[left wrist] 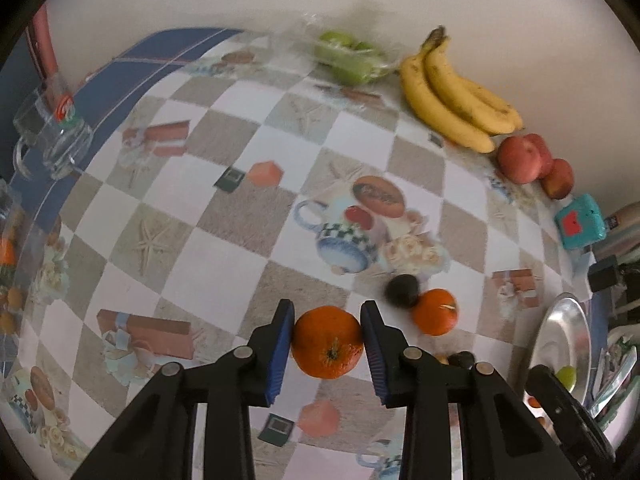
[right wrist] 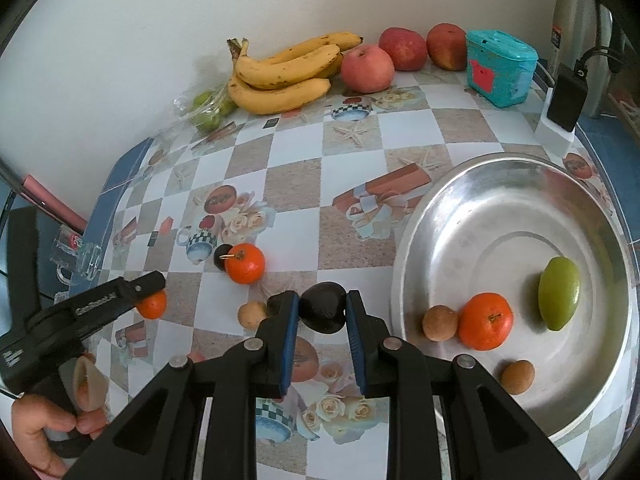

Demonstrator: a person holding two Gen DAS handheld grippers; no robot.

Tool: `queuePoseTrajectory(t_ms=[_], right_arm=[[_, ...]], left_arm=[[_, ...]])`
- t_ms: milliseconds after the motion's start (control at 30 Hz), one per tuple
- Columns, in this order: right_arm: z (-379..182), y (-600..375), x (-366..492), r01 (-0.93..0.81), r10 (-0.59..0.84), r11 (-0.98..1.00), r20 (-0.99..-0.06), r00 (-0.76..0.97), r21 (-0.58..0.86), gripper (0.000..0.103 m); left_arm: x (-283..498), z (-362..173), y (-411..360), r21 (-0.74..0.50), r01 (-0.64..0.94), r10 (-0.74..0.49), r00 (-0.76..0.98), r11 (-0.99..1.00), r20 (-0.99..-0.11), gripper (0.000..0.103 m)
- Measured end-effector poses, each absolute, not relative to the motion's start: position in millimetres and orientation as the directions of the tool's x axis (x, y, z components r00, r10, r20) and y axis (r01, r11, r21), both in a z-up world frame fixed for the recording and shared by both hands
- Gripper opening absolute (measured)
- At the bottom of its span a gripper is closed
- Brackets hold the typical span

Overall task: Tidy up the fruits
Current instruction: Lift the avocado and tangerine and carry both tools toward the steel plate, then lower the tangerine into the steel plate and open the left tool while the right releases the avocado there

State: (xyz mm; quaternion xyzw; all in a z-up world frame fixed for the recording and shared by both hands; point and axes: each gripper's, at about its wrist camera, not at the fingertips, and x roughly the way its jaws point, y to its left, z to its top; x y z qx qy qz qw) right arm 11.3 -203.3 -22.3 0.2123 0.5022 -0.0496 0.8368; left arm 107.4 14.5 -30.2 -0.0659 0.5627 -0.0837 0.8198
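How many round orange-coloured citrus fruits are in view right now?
3: one orange citrus fruit clamped in the left gripper, one loose on the checked tablecloth, one in the round metal tray. Others may be hidden.

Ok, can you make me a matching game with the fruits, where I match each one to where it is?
Things:
1. green fruit
2. dark fruit
3. bananas
4. orange

Places:
A. between the left tool's fingers
B. by the wall, beside the red apples
C. inside the metal bowl
D. between the right tool's fingers

Pairs: 1-C, 2-D, 3-B, 4-A
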Motion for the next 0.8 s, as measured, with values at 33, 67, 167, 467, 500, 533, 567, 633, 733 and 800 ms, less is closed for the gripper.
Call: queuePoseTrajectory(t_ms=[33,67,167,467,500,533,567,633,733,800], right_arm=[[-22,-206,11,0.302,0.127,0.903,-0.862,0.491,0.305,0.025],[-22,-210,10,0.313,0.122,0.899,-0.862,0.492,0.306,0.025],[-23,-223,6,0.346,0.107,0.886,-0.863,0.494,0.308,0.025],[-28,-280,-16,0.496,0.026,0.815,-0.873,0.488,0.301,0.025],[-28,-285,-19,0.509,0.016,0.807,-0.874,0.486,0.298,0.025],[-29,-291,-23,0.526,0.004,0.798,-0.876,0.483,0.294,0.025],[-29,-297,-27,0.544,-0.008,0.787,-0.878,0.479,0.290,0.025],[-29,-311,-36,0.584,-0.037,0.762,-0.883,0.468,0.278,0.025],[-29,-329,-48,0.629,-0.066,0.728,-0.885,0.460,0.273,0.025],[-30,-341,-57,0.660,-0.083,0.701,-0.887,0.454,0.272,0.025]], left_arm=[[106,-27,10,-0.204,0.075,-0.217,0.359,0.976,-0.908,0.037],[106,-25,5,-0.207,0.087,-0.224,0.362,0.974,-0.905,0.037],[98,-17,-9,-0.219,0.135,-0.254,0.368,0.966,-0.895,0.037],[72,-4,-66,-0.220,0.299,-0.321,0.350,0.928,-0.880,0.037],[68,-4,-72,-0.223,0.317,-0.331,0.344,0.922,-0.878,0.037],[64,-3,-80,-0.229,0.339,-0.345,0.337,0.912,-0.876,0.037],[61,-2,-86,-0.234,0.357,-0.356,0.332,0.905,-0.873,0.037],[52,-1,-99,-0.238,0.397,-0.377,0.322,0.887,-0.869,0.037],[38,1,-120,-0.233,0.456,-0.397,0.307,0.859,-0.865,0.037],[29,0,-134,-0.231,0.491,-0.408,0.291,0.840,-0.865,0.037]])
